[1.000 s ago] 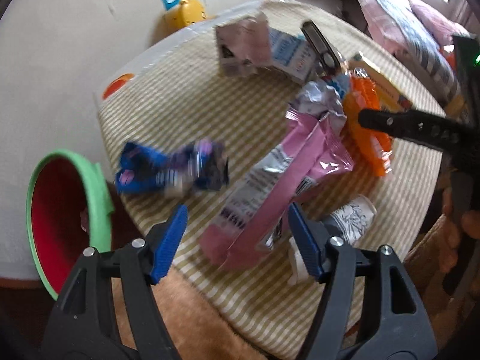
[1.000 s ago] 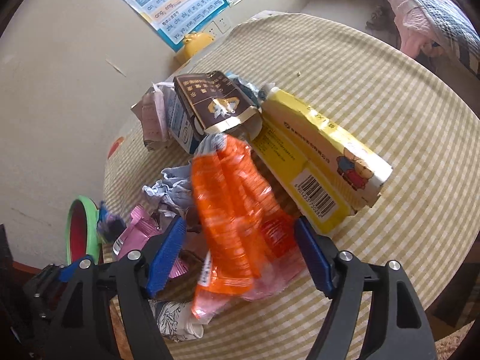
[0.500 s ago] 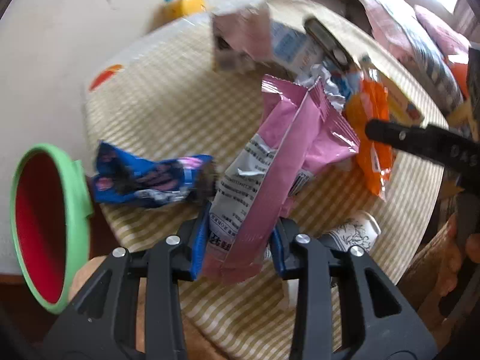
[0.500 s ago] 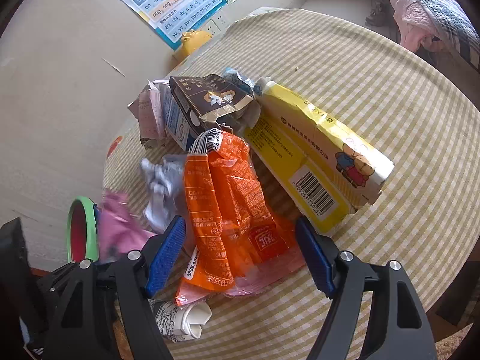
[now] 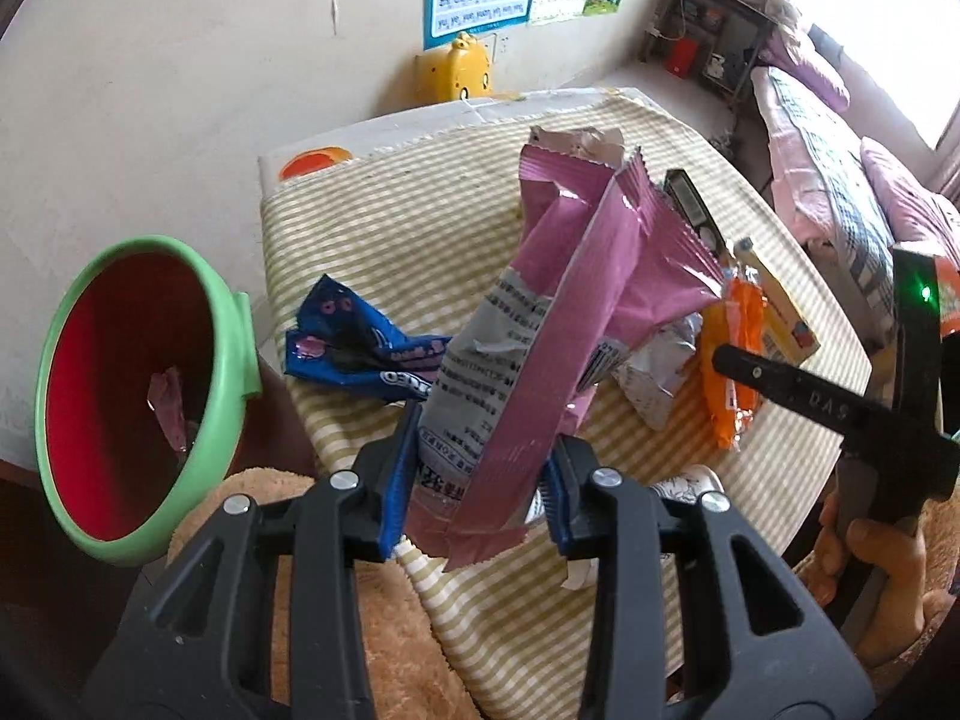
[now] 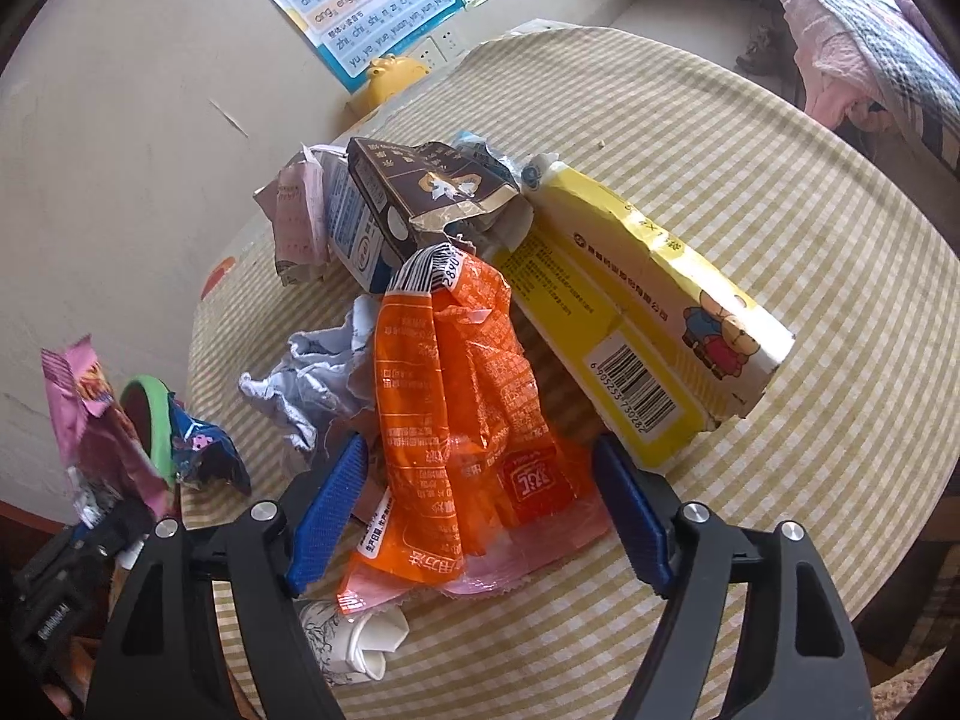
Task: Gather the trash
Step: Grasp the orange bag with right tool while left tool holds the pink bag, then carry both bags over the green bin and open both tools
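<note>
My left gripper is shut on the lower end of a pink snack wrapper and holds it upright above the table's near edge. The same wrapper shows at the far left of the right wrist view. A green bin with a red inside stands left of the table, with a scrap at its bottom. My right gripper straddles a crumpled orange wrapper lying on the table. Its jaws are closing, and the pads stand just off the wrapper's sides.
On the striped tablecloth lie a blue wrapper, crumpled silver foil, a yellow carton, a brown carton and a crushed paper cup. A bed stands at the right.
My left gripper closed on the pink wrapper and lifted it off the table, standing it upright. The right gripper's jaws narrowed a little around the orange wrapper.
</note>
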Available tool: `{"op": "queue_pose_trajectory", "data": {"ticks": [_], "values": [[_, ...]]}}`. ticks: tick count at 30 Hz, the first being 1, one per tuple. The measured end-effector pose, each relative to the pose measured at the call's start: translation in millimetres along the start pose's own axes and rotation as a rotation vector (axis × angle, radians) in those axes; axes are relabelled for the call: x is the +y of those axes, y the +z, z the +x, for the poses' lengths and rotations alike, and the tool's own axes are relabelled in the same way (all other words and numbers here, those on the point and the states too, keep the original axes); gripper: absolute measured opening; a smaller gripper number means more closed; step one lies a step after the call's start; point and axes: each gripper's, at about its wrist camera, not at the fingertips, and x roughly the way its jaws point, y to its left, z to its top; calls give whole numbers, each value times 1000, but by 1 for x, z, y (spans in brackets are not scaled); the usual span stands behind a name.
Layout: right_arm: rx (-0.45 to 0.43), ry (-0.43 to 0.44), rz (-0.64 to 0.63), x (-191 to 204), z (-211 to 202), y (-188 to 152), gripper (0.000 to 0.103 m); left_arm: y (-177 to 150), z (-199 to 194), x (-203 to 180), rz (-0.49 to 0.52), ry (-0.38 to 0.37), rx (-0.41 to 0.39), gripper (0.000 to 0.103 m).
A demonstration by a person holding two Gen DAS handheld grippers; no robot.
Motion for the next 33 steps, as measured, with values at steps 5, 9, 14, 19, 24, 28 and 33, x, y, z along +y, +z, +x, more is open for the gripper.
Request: {"op": "queue_pose_trajectory", "data": {"ticks": [5, 9, 14, 19, 24, 28, 33], "values": [[-18, 12, -15, 5, -8, -2, 51, 1, -2, 3, -13, -2, -3, 35], [-34, 34, -17, 8, -19, -5, 31, 1, -11, 8, -34, -11, -18, 35], [-34, 35, -4, 7, -22, -6, 31, 1, -15, 16, -59, -12, -30, 35], [-77, 42, 1, 6, -35, -8, 31, 1, -18, 19, -73, -14, -32, 35], [-121, 40, -12, 9, -45, -8, 31, 2, -23, 22, -75, -9, -52, 35], [-151, 41, -34, 15, -52, -9, 31, 1, -24, 27, -89, -11, -55, 35], [-187, 21, -97, 26, -60, -15, 31, 3, -31, 35, -111, -8, -83, 35]]}}
